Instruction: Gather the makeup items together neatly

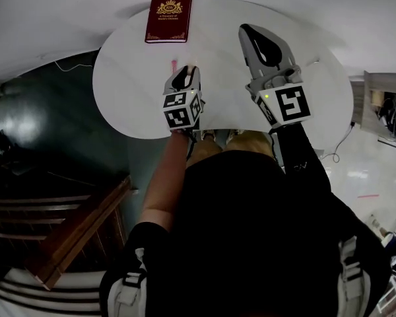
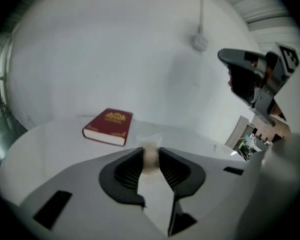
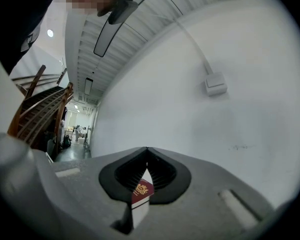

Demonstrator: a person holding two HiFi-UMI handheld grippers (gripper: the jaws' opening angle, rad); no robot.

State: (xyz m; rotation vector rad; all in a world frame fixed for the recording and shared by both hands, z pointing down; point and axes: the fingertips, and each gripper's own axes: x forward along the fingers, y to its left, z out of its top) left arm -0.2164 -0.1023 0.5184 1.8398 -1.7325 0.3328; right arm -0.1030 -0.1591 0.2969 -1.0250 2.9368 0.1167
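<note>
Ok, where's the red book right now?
In the head view the red book lies flat on the white table's far edge, toward the left, beyond the left gripper.

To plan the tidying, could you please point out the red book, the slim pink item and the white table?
red book (image 1: 167, 17), head view, middle of its cover.
slim pink item (image 1: 174, 65), head view, its middle.
white table (image 1: 132, 91), head view, bare top at left.

bright even light, fisheye-warped edges
</note>
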